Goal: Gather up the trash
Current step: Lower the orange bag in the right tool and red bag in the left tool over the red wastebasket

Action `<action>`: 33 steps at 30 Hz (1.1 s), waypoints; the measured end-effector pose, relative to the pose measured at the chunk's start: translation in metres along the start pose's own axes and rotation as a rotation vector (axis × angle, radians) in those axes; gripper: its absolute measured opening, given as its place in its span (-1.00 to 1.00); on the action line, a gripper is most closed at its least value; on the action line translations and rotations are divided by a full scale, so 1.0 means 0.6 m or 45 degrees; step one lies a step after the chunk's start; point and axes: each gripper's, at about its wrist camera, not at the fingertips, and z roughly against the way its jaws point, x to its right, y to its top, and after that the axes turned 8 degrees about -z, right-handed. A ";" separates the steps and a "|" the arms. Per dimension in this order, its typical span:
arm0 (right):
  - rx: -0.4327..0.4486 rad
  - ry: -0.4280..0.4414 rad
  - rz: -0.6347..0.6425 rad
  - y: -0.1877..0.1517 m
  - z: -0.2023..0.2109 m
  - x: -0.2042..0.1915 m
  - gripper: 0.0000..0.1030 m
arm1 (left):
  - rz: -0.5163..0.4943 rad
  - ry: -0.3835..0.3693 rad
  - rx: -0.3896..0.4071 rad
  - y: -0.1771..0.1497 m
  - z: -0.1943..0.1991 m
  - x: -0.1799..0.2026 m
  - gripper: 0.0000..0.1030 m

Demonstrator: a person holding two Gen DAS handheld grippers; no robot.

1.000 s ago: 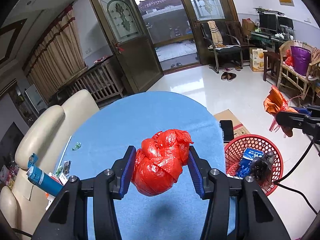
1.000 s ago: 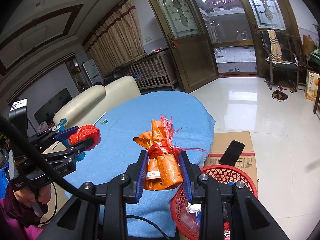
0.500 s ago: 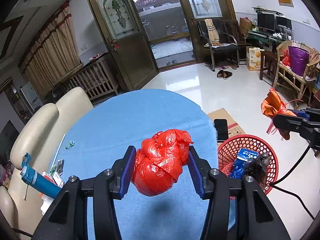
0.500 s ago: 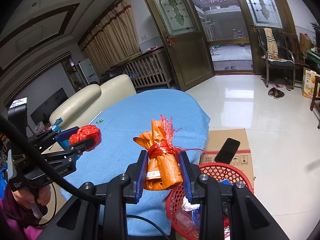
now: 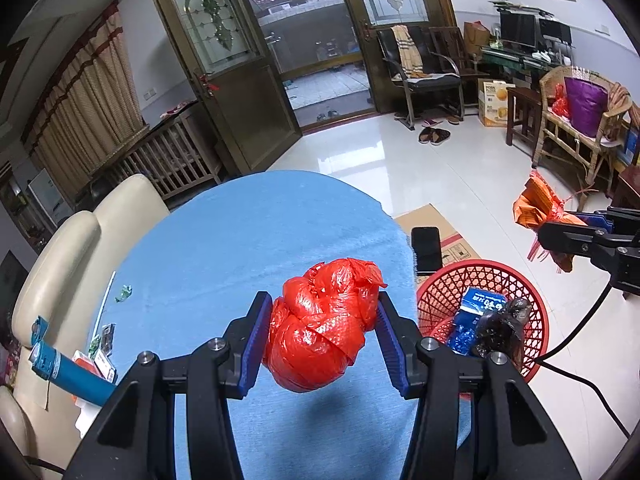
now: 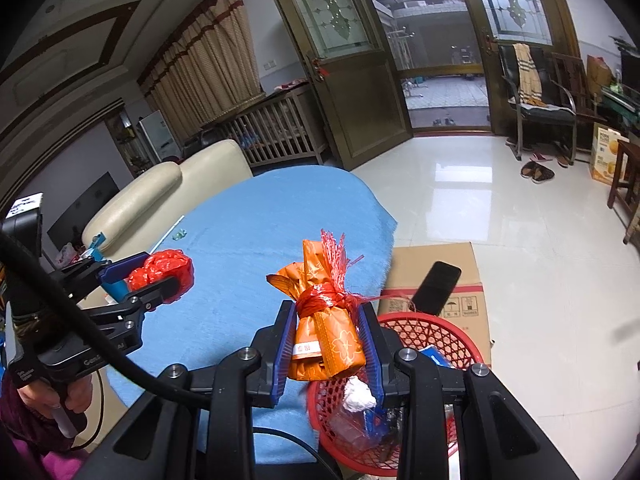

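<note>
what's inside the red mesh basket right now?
In the red mesh plastic basket: a blue printed packet, a dark crumpled bag, a white crumpled wad and clear plastic film. Gripper fingers hide the rest.

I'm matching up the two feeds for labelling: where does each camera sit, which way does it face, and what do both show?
Left wrist: on the left tool, looking forward and down over the blue table; its fingers grip a red bag.
Right wrist: on the right tool, facing the same way above the red basket; it grips an orange bundle; a hand shows.
Shared: table, basket, open door, each other's tool.
</note>
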 end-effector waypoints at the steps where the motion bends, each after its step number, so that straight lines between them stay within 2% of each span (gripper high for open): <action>1: -0.006 -0.005 -0.007 0.000 -0.002 0.005 -0.35 | -0.007 -0.001 -0.002 0.001 -0.002 0.003 0.03; 13: -0.027 -0.029 -0.055 -0.002 -0.009 0.046 -0.35 | -0.060 -0.038 -0.027 0.021 -0.023 0.033 0.03; 17: -0.032 -0.041 -0.074 -0.001 -0.008 0.059 -0.35 | -0.064 -0.078 -0.034 0.025 -0.029 0.043 0.03; 24: -0.072 -0.079 -0.109 0.000 -0.018 0.085 -0.34 | -0.010 -0.277 -0.062 0.030 -0.051 0.057 0.03; 33: -0.143 -0.082 -0.196 -0.010 -0.045 0.122 -0.34 | 0.037 -0.467 -0.106 0.022 -0.080 0.089 0.03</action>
